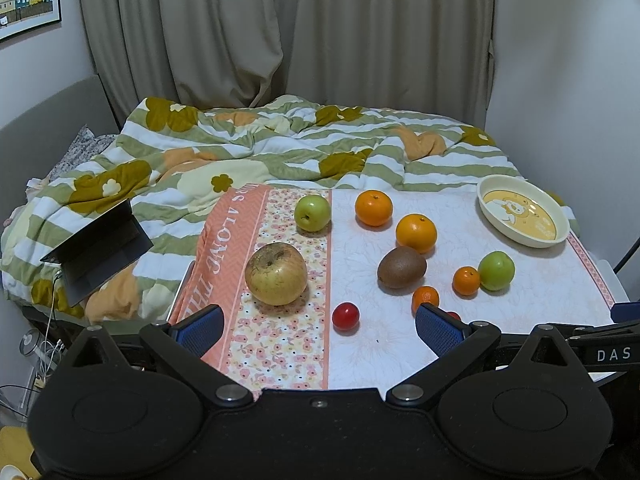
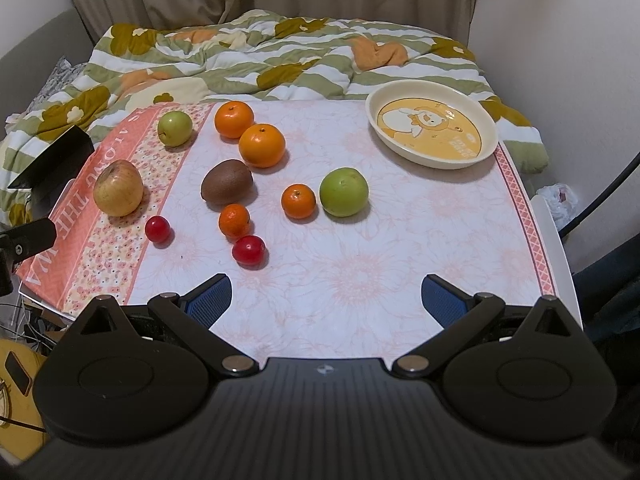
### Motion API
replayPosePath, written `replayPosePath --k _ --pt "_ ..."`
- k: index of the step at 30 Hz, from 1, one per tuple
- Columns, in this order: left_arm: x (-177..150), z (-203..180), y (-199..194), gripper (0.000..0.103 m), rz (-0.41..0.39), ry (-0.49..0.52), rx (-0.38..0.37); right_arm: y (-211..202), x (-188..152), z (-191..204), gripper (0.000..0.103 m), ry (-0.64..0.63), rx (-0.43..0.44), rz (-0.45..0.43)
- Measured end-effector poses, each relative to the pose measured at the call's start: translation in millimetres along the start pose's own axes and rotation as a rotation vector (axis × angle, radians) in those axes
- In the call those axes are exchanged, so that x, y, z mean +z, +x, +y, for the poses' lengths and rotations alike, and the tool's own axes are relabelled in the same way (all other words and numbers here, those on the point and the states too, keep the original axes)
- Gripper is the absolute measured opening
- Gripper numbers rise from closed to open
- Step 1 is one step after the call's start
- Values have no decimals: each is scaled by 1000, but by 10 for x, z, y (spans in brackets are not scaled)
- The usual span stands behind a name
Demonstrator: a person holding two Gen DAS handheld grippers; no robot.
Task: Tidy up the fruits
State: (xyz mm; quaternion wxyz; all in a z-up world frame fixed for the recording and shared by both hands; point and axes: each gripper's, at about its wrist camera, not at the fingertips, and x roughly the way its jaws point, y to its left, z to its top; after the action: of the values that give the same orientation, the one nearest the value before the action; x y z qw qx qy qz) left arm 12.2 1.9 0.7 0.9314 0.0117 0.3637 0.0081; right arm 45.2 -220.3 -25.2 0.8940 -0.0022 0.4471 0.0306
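Observation:
Fruits lie loose on a cloth-covered table [image 2: 360, 272]: a yellow apple [image 1: 276, 274] [image 2: 118, 194], two green apples [image 2: 344, 192] [image 2: 174, 128], two oranges [image 2: 262, 146] [image 2: 234, 119], a kiwi [image 2: 227, 182], two small mandarins [image 2: 299, 201] [image 2: 234, 221] and two red tomatoes [image 2: 249, 251] [image 2: 157, 229]. An empty cream plate [image 2: 434, 128] [image 1: 522, 210] with a yellow cartoon sits at the far right. My left gripper [image 1: 320, 330] is open and empty, near the front edge before a red tomato [image 1: 345, 316]. My right gripper [image 2: 326, 300] is open and empty above bare cloth.
A rumpled flowered quilt [image 1: 260, 148] covers the bed behind the table. An open laptop [image 1: 100, 248] lies on the bed at the left. Curtains [image 1: 280, 28] hang behind. The wall [image 2: 560, 40] stands close on the right. A phone [image 2: 18, 372] lies low at the left.

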Motion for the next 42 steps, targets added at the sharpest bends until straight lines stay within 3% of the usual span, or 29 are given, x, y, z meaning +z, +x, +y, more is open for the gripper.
replayPosePath --k 19,30,34,38,42 --pt "7 3 0 103 1 -1 2 -16 28 -79 103 13 3 -2" --pt "110 -100 -31 103 16 -19 39 -88 95 -96 103 -19 23 0" --pt "137 -110 -46 103 -5 -47 48 -66 173 -139 103 -42 66 9" --pt "158 -68 101 103 15 -37 101 18 243 -123 103 -84 85 -5" --pt "192 84 294 103 19 -39 105 196 290 -42 103 -88 89 4"
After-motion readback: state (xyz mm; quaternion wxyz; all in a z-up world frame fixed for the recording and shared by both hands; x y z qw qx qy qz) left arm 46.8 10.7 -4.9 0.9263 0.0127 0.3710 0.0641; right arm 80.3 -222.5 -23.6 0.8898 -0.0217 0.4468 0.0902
